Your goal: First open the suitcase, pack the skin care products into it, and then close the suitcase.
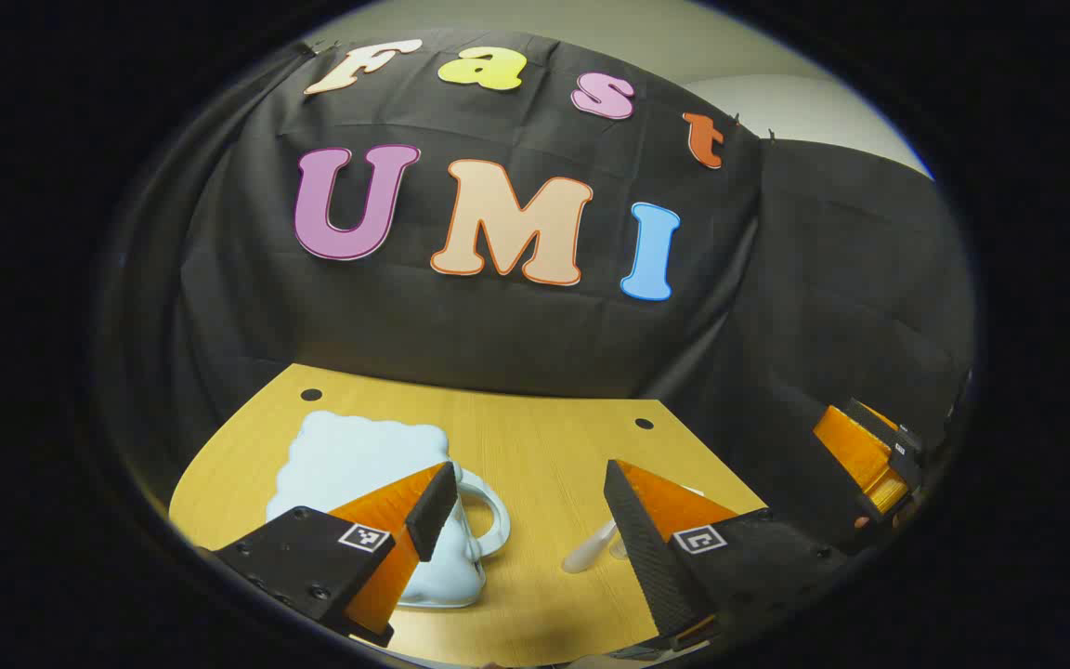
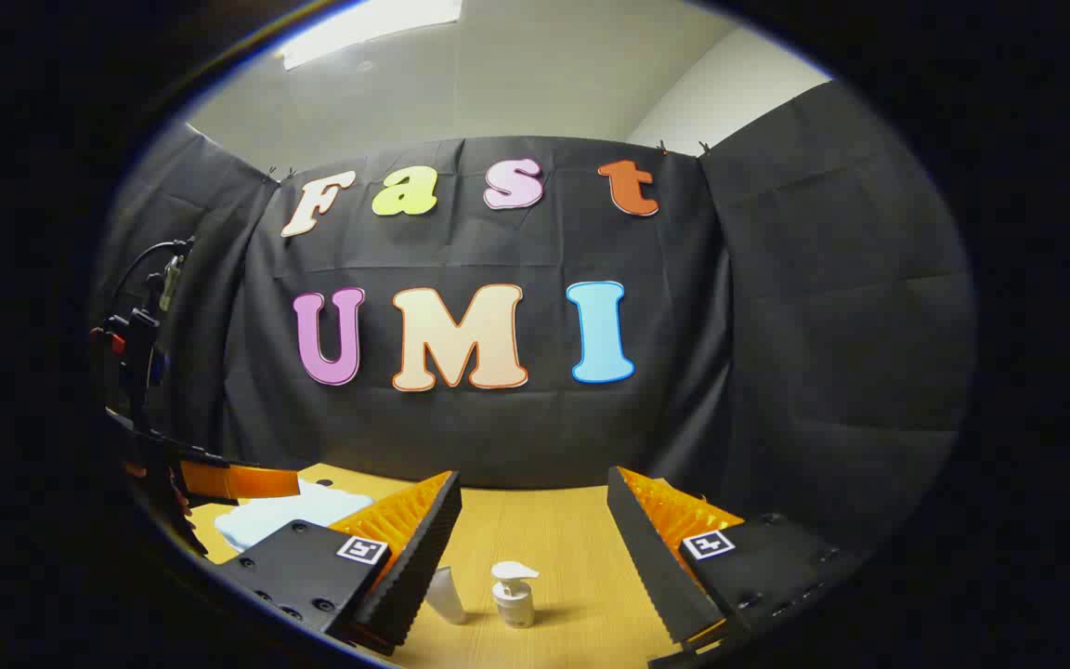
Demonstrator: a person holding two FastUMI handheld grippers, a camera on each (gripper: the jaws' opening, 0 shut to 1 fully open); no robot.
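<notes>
Left tool (image 1: pixel 528 506): released, fingers spread above the table (image 1: pixel 544 437).
Right tool (image 2: pixel 533 520): released, grasping nothing.
Pump bottle (image 2: pixel 514 593): upright between the right tool's fingers, untouched.
Tube (image 2: pixel 447 595): just beside it.
Suitcase (image 1: pixel 358 465): pale blue, lying shut, handle (image 1: pixel 489 511) toward the bottles.

Ceiling light (image 2: pixel 372 23) glaring overhead; dim booth, soft shadows on table (image 2: pixel 563 530); fisheye bending at edges

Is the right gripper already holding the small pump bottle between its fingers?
No, the pump bottle stands free on the table, apart from the open right gripper.
</notes>
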